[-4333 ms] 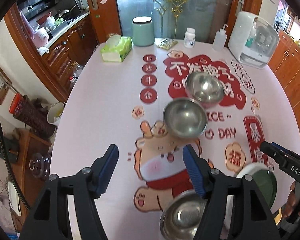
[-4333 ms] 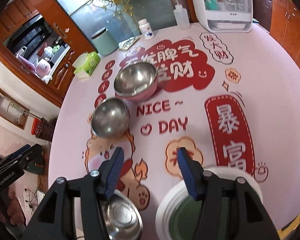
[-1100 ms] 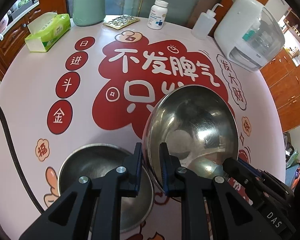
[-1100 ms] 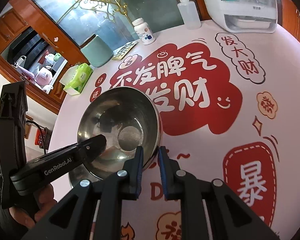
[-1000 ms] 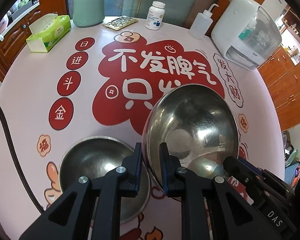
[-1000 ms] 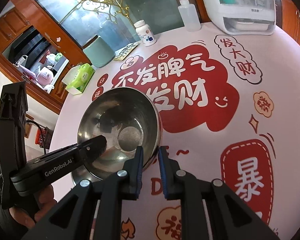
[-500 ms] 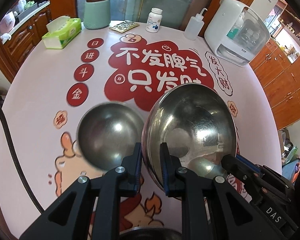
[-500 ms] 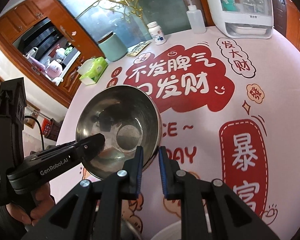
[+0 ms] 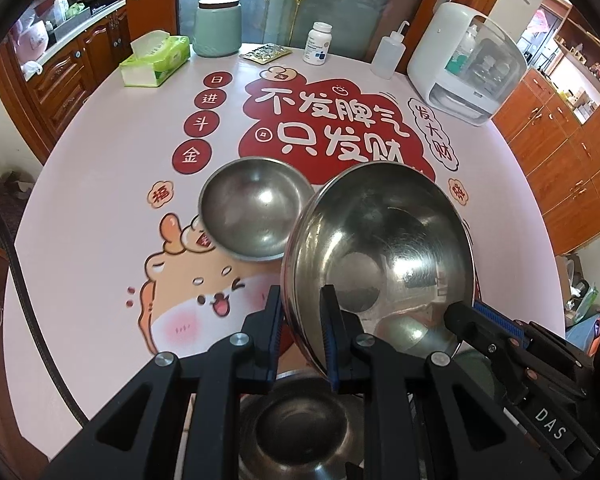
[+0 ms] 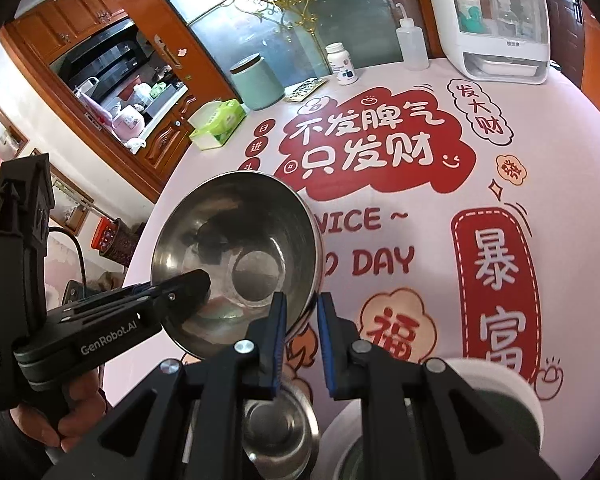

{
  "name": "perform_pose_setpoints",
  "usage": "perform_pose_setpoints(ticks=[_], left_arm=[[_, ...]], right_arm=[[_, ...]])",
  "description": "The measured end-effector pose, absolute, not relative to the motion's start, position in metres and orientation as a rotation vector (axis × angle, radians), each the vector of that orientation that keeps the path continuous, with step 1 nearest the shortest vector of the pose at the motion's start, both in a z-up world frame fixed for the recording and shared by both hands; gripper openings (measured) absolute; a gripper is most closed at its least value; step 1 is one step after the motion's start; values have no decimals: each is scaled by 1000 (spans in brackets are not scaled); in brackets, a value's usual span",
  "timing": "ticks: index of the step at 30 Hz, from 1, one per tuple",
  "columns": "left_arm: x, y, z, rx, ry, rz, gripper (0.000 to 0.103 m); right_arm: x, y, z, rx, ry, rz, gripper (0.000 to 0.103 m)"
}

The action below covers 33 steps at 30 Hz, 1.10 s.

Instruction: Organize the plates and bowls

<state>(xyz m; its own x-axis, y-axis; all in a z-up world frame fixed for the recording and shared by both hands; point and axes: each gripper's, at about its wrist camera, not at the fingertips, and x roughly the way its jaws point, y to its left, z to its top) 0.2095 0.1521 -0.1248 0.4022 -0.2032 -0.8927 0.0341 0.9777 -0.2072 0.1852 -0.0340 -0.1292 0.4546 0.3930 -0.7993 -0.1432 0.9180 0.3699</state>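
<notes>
A large steel bowl [image 9: 380,248] hangs tilted above the table, held by both grippers. My left gripper [image 9: 302,312] is shut on its left rim, one pad inside and one outside. Across the bowl [image 10: 236,256], my right gripper [image 10: 302,312] is shut on the right rim. A second steel bowl [image 9: 256,208] stands on the cloth just left of and beyond the held one. Under the grippers sits a smaller steel bowl [image 9: 300,432], seen too in the right wrist view [image 10: 278,428]. Beside it a white plate [image 10: 500,376] holds a dark green dish, partly hidden by my right gripper.
Along the round table's far edge stand a tissue box [image 9: 156,62], a green canister [image 9: 218,26], a pill bottle [image 9: 318,44], a squeeze bottle [image 9: 388,54] and a white appliance [image 9: 464,64]. A hand [image 10: 72,420] grips the left tool's handle. Wooden cabinets surround the table.
Both grippers have carried the large bowl up and back toward the near side. The bowl on the table now lies farther off, and the small near bowl and the plate have come into view.
</notes>
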Motion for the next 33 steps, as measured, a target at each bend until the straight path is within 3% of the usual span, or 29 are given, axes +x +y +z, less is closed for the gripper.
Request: perform_pose_setpoints(ticks=[33], left_arm=[[80,170,-144,-129,1207,-143,18]], right_arm=[[77,-13,-141,267,1116,356,16]])
